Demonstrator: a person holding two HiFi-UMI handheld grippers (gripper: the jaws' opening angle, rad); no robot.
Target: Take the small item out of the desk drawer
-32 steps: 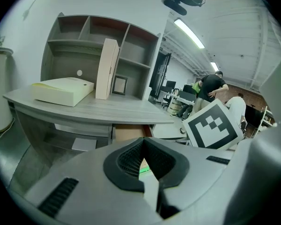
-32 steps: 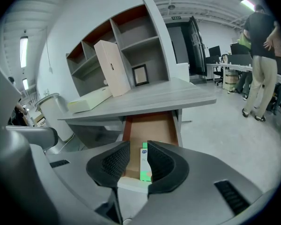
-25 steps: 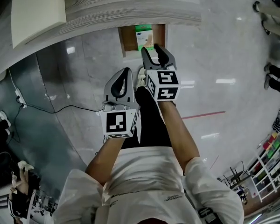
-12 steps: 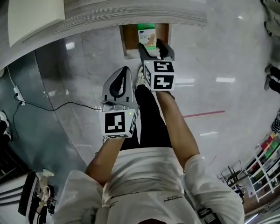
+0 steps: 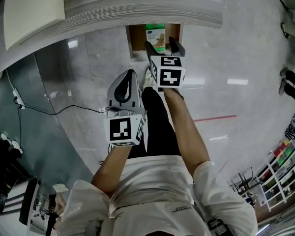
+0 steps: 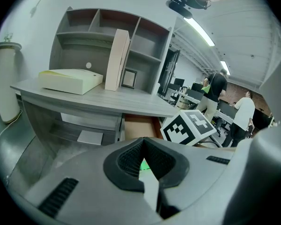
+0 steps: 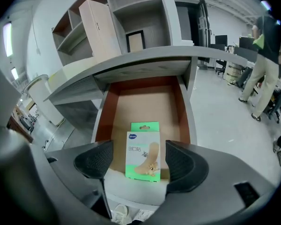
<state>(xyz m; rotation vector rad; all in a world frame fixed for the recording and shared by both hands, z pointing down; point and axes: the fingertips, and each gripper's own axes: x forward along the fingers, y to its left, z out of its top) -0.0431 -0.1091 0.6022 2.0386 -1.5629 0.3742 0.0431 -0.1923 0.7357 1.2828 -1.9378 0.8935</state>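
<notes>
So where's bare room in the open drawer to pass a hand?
Drawer floor is bare behind the green packet to the back wall; slim strips beside it. Crowded in front: right tongs, jaws just opening, flank it, not gripping.

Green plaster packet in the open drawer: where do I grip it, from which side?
Probably pinch the green plaster packet across its two long edges, coming from above at the open front of the drawer. It lies flat near the front, long axis running front to back. The right hand-held gripper has just been opening its jaws; the packet shows between them, untouched.
</notes>
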